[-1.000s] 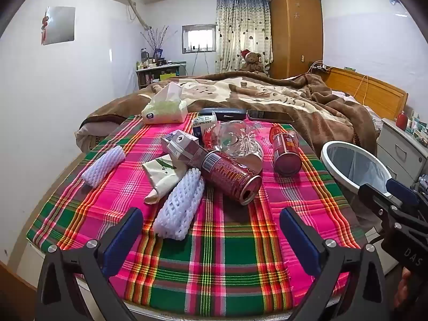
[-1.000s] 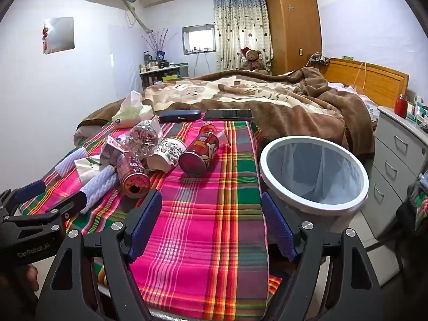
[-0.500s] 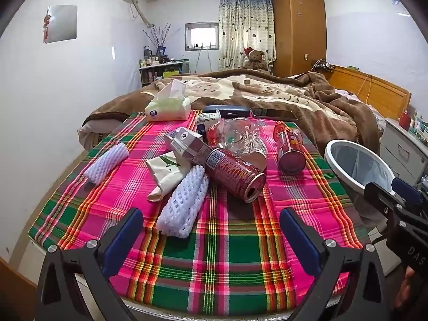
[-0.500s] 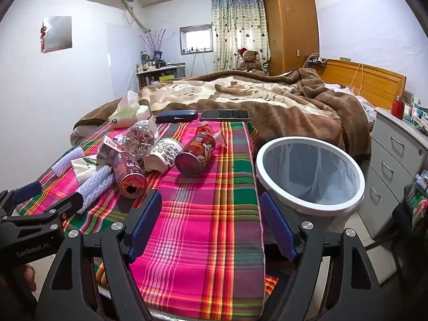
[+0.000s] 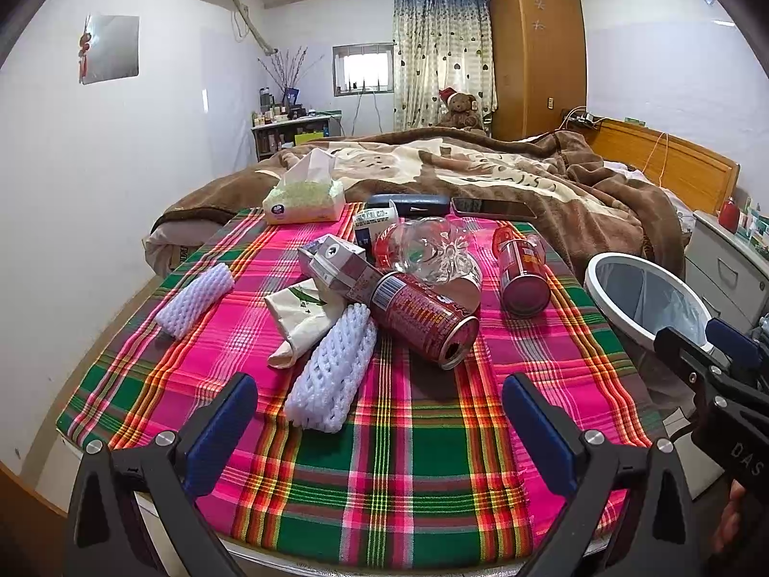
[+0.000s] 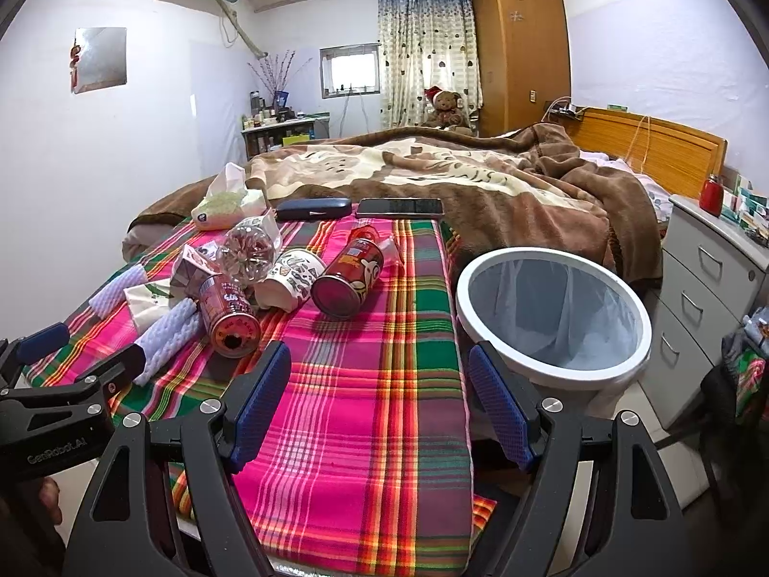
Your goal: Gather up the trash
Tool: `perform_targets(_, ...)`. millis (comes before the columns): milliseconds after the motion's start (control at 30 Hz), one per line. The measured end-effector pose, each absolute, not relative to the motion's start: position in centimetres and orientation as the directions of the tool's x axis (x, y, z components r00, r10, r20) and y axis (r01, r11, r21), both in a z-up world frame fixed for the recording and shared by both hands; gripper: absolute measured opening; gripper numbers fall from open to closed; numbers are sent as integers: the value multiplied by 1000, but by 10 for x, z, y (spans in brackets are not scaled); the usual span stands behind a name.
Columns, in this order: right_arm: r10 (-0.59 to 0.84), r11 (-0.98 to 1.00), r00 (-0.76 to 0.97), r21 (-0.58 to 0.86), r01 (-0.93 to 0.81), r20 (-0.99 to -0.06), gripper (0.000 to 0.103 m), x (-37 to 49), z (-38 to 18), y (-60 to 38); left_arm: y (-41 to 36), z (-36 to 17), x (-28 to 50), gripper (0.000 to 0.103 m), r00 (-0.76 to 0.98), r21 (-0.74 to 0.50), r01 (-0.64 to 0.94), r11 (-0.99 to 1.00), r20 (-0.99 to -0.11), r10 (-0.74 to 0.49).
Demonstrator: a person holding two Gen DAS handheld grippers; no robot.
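Note:
Trash lies in a heap on the plaid tablecloth [image 5: 413, 457]: a red can [image 5: 423, 319] on its side, a second red can [image 5: 521, 271], a crushed clear bottle [image 5: 427, 250], a small carton [image 5: 336, 264], a paper cup [image 6: 291, 279], a folded wrapper [image 5: 303, 310] and two white foam nets [image 5: 334, 380] [image 5: 194, 293]. The white-rimmed bin [image 6: 552, 310] stands off the table's right edge. My left gripper [image 5: 379, 425] is open near the front edge, short of the nearer net. My right gripper [image 6: 379, 399] is open over bare cloth, with the second red can [image 6: 348, 276] ahead.
A tissue pack [image 5: 305, 199], a dark case [image 5: 408, 202] and a phone [image 5: 492, 206] lie at the table's far edge against the bed [image 5: 480, 168]. A grey drawer unit [image 6: 711, 298] stands right of the bin. A white wall is at the left.
Both views have shifted slightly, drawing back and up a little from the table. Both grippers stay open and no object has moved.

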State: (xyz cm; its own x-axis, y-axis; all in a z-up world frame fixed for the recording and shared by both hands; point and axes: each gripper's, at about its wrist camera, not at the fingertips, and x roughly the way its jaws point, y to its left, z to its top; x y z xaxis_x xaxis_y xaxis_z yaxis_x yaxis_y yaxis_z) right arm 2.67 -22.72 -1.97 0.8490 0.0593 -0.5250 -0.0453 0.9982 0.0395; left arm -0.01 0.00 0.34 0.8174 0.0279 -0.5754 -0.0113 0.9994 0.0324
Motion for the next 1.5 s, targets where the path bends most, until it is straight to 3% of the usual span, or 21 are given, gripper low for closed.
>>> perform_targets(1500, 41, 999, 852, 29, -30, -521, 78, 26, -14, -226, -1, 9, -3, 103, 825, 37, -19, 999, -564, 36)
